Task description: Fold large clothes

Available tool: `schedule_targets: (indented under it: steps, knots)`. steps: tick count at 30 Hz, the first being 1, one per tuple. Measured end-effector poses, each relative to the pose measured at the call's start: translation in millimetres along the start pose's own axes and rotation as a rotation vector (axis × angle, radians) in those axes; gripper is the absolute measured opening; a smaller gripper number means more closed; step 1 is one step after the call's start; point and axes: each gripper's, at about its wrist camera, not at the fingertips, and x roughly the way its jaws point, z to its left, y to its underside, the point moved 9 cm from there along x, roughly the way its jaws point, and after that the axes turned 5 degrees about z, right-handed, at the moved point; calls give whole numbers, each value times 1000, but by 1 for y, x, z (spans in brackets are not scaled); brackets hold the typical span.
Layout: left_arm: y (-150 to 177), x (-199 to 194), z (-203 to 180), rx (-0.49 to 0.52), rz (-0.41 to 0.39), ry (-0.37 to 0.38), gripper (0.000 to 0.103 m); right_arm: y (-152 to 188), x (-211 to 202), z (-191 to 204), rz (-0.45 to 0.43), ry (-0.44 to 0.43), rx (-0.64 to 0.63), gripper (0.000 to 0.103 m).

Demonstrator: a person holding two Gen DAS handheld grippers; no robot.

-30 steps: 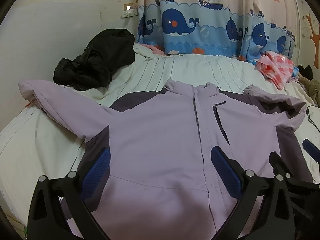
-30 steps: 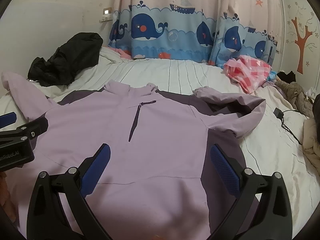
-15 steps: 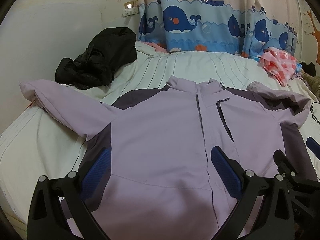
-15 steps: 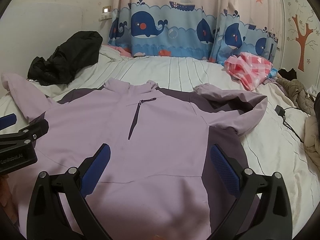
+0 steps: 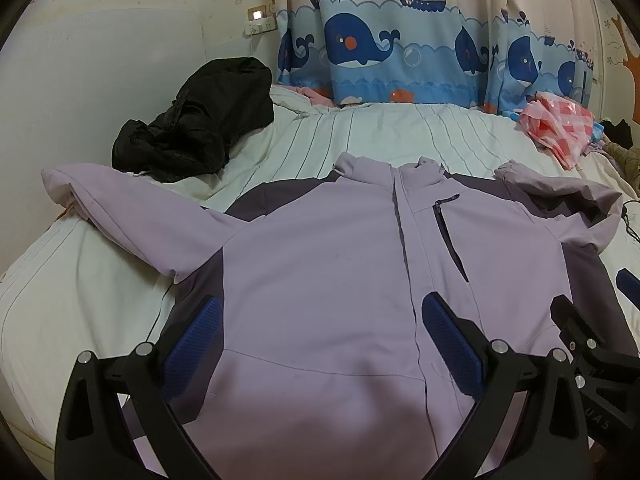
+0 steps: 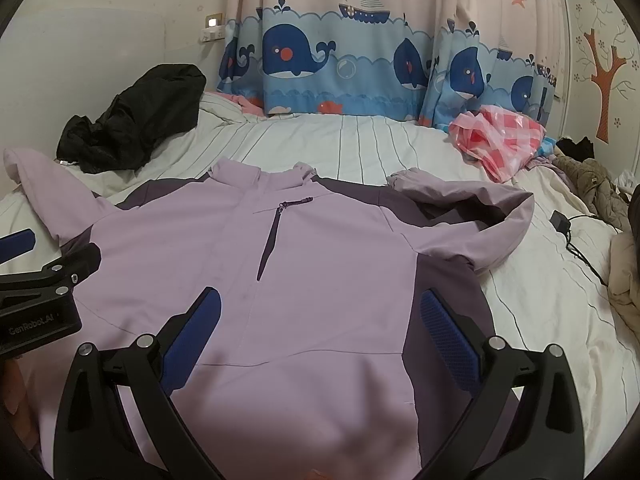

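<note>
Both my left gripper and right gripper hang wide, empty, over the jacket spread front-up mid-bed, ready for sleeve folds.

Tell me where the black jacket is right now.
The black jacket lies crumpled at the far left of the bed in both views, against the headboard, just beyond the lilac jacket's outstretched sleeve and left of the whale curtain.

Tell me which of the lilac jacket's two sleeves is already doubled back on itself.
The sleeve on the right gripper's side: it bends at the elbow, cuff pointing back toward the collar. The other sleeve stretches straight out toward the black jacket.
</note>
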Motion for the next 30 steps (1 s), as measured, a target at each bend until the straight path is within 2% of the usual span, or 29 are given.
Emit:
schedule_targets:
  steps: [30]
  knots:
    - [1,-1,-2,5,-3,-6,97,0,-1,0,0,-2,1,96]
